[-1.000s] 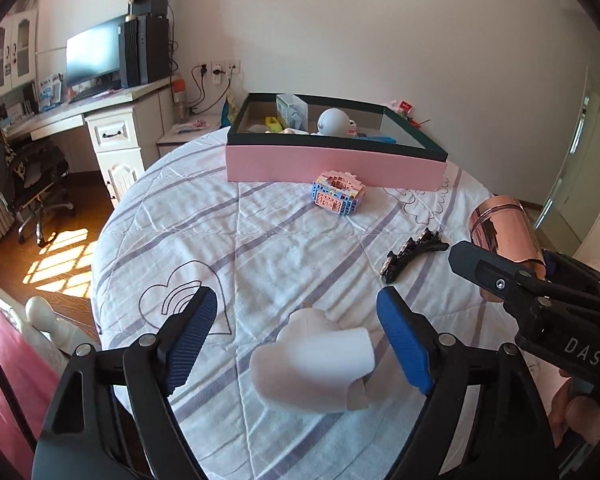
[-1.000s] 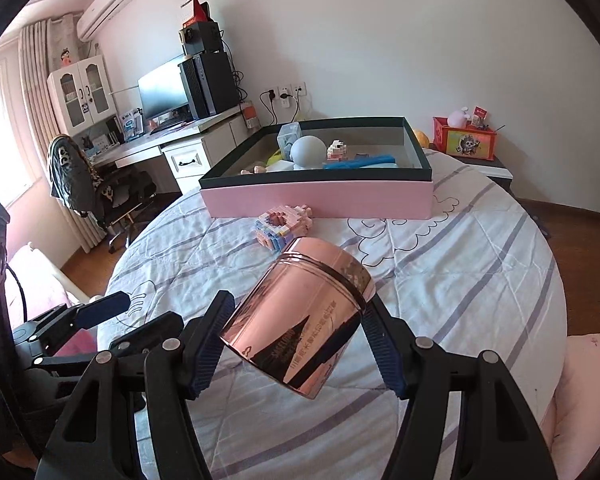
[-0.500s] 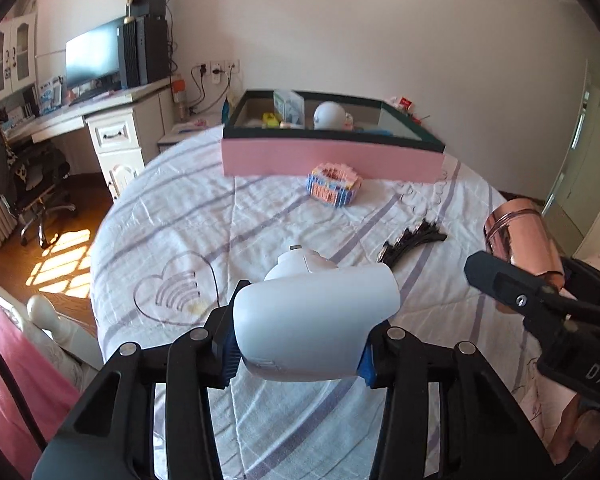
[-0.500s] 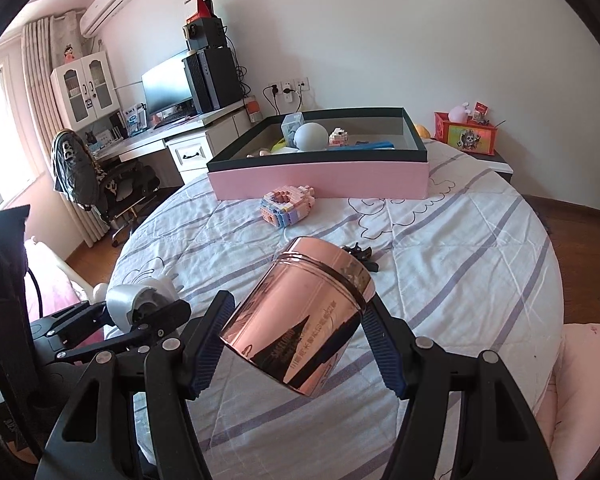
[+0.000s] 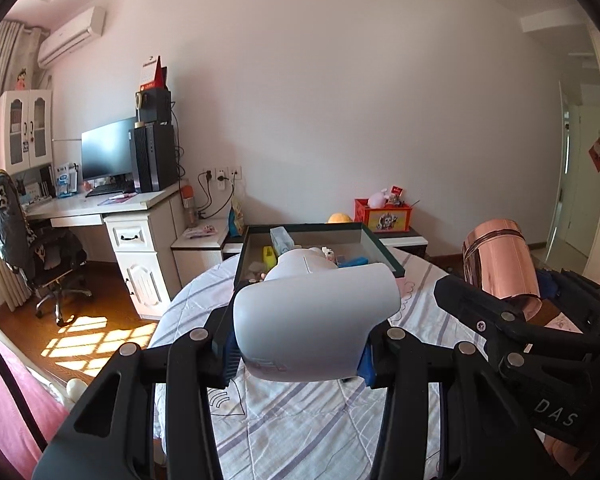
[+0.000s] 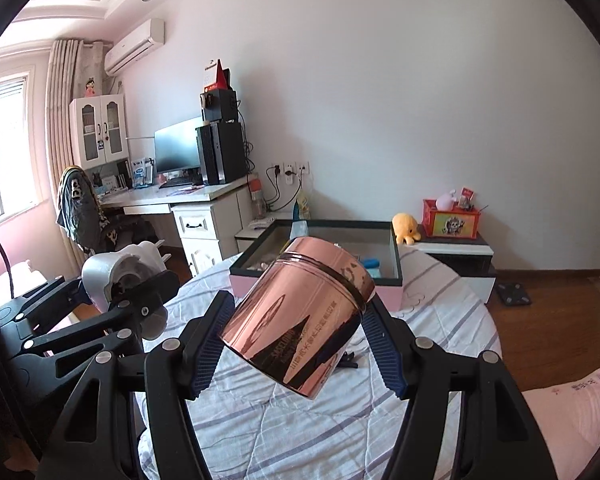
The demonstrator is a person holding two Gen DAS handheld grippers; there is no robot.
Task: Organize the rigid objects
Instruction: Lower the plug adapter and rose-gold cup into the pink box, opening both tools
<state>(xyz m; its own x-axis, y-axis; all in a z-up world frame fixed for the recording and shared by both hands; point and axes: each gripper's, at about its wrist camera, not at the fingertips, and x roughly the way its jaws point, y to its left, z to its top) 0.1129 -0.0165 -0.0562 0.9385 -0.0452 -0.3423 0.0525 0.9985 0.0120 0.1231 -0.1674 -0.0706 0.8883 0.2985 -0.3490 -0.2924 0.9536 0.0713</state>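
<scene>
Canister (image 6: 300, 314) — rose-gold, mirror-finish, tilted with its lidded end toward upper right — sits clamped at frame centre of the right wrist view, held above the striped bedsheet (image 6: 260, 420). Right gripper (image 6: 296, 350): jaws closed against the canister's sides, blue pads (image 6: 210, 344) in contact. In the left wrist view the canister (image 5: 500, 264) appears at right of frame. White device (image 5: 314, 320) — smooth plastic housing — fills the centre of the left wrist view, also lifted off the bed. Left gripper (image 5: 298, 354): jaws closed on the device, both sides pressed. Pink-sided box (image 6: 320, 256) with dark rim stands beyond both items, mid-frame; several small articles lie inside. A black clip (image 6: 348, 360) lies on the sheet, partly hidden under the canister.
</scene>
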